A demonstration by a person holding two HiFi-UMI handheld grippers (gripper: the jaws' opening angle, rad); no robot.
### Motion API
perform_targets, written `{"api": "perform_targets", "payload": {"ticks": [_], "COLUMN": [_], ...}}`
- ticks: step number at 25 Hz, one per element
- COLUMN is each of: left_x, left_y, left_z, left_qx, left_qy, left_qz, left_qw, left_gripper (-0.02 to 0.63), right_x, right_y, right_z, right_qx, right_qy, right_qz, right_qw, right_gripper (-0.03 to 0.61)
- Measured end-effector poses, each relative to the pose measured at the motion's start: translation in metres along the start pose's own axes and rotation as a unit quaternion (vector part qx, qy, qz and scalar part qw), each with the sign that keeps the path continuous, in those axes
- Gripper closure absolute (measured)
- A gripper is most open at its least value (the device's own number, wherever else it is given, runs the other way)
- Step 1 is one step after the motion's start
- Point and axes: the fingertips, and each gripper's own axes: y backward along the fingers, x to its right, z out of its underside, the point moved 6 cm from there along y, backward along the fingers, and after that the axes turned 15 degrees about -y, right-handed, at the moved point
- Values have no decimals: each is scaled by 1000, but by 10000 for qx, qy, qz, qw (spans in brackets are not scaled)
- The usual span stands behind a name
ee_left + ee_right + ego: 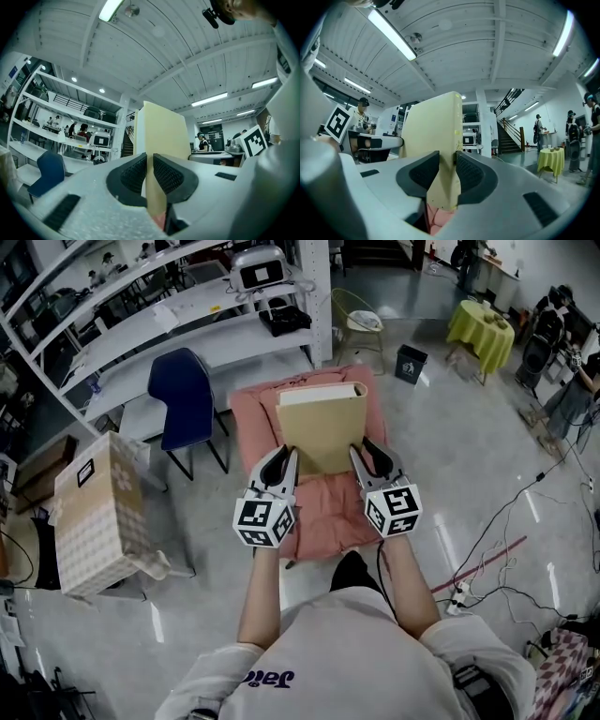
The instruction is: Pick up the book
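Note:
A thick tan book (323, 427) is held up between both grippers above a pink cushion (253, 418). My left gripper (282, 463) is shut on the book's near left edge. In the left gripper view the cream edge of the book (161, 136) stands pinched between the left gripper's (149, 161) black pads. My right gripper (366, 457) is shut on the near right edge. In the right gripper view the book (433, 126) rises from between the right gripper's (448, 164) pads, with pink cushion showing below.
A blue chair (186, 390) stands left of the cushion, and a patterned box (94, 512) further left. White shelving (169, 315) runs along the back. A dark bin (410, 362), a yellow-clothed table (483, 324) and floor cables (506, 568) lie to the right.

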Motion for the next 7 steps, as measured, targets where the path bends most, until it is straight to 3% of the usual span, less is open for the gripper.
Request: {"api": "perform_targets", "payload": {"ticks": [7], "left_x": [-2], "left_y": [6], "left_z": [-3], "left_qx": [67], "left_qy": [148], "left_qz": [70], "left_qw": [9998], "left_gripper": [569], "right_x": [-4], "right_y": [2], "right_z": [-3], "right_qx": [-36], "right_qy": [-25], "right_qz": [-38], "right_qw": [10000], "right_gripper": [462]}}
